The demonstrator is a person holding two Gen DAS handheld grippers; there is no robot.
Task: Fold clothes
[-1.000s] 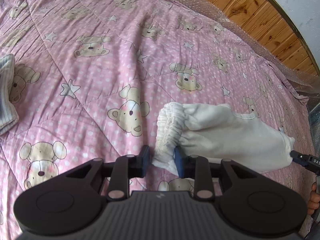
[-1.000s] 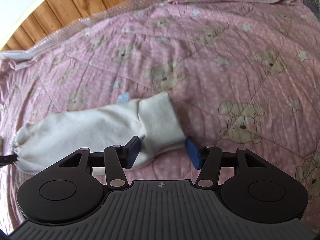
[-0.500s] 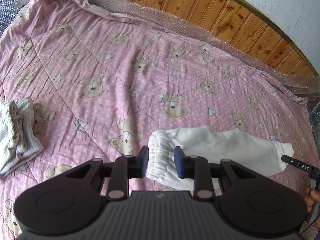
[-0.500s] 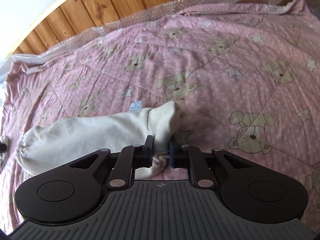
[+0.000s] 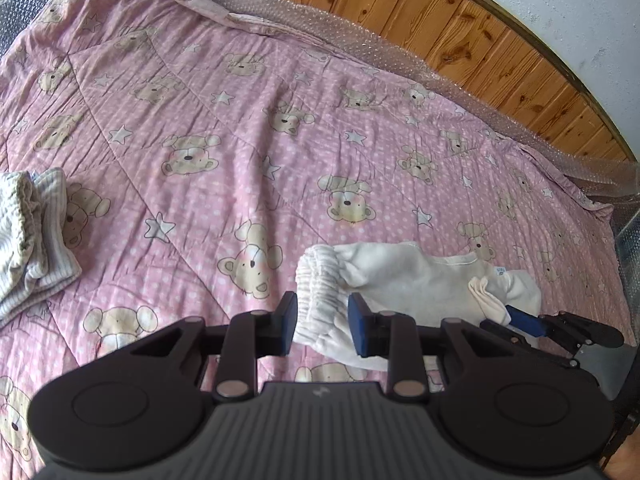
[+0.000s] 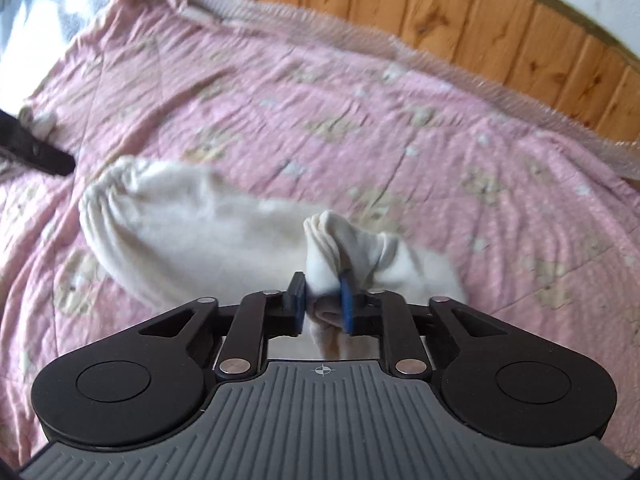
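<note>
Cream-white trousers (image 5: 404,280) lie folded lengthwise on the pink bear-print quilt (image 5: 240,140). My left gripper (image 5: 323,322) sits around the gathered elastic waistband (image 5: 320,280), its blue pads a little apart on either side of the cloth. My right gripper (image 6: 322,306) is shut on the trousers' leg end (image 6: 340,248) and holds it lifted and curled over toward the waistband; it also shows in the left wrist view (image 5: 520,320). The right wrist view is motion-blurred.
A folded stack of pale striped clothes (image 5: 28,236) lies at the quilt's left edge. A wooden headboard (image 5: 480,40) with bubble wrap along its base runs behind the bed. The quilt's right edge (image 5: 600,216) is close to the trousers.
My right gripper shut on the leg end, lifted it and carried it toward the waistband. My left gripper pulled back and up but stays around the waistband.
</note>
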